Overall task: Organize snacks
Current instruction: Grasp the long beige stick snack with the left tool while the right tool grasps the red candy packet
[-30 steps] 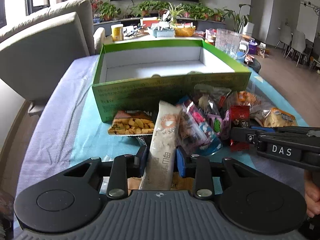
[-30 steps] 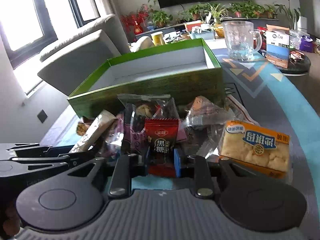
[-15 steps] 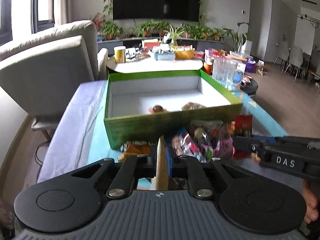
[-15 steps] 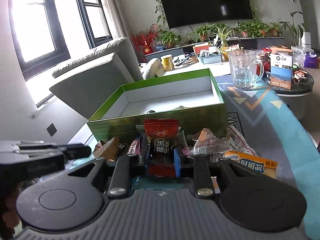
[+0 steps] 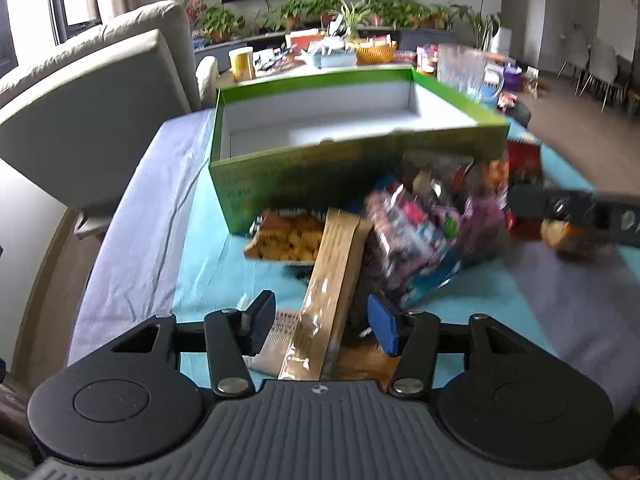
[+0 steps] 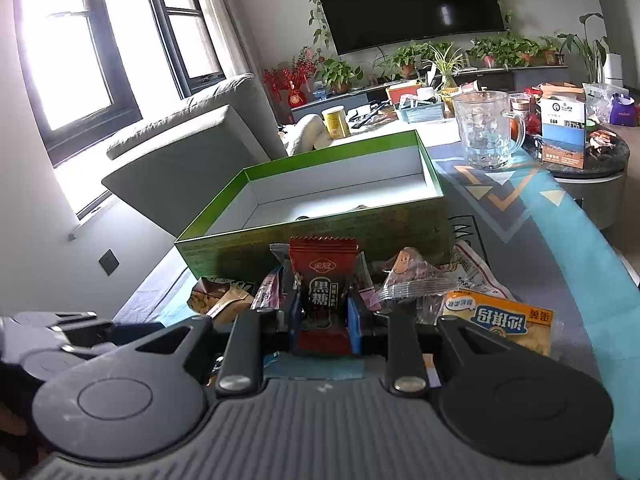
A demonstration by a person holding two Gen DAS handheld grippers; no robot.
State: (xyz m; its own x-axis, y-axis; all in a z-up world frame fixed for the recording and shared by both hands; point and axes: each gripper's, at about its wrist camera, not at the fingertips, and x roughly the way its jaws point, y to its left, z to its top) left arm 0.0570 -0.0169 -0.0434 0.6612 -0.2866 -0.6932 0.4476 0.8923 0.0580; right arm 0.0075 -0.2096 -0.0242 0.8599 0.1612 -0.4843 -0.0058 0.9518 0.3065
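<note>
While the right gripper [image 6: 323,312] clamps a red candy [image 6: 322,280] just in front of the green box [image 5: 320,168], the left gripper [image 5: 320,322] has just been opening, its pads clear of the tan bar [image 5: 326,292] lying between them, also before the box

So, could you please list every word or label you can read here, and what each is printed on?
"黑糖": red packet in the right claw.
Orange packet: large characters, upside down, not reliably readable.
Green box front: print too blurred.
Left wrist view: all blurred.
</note>
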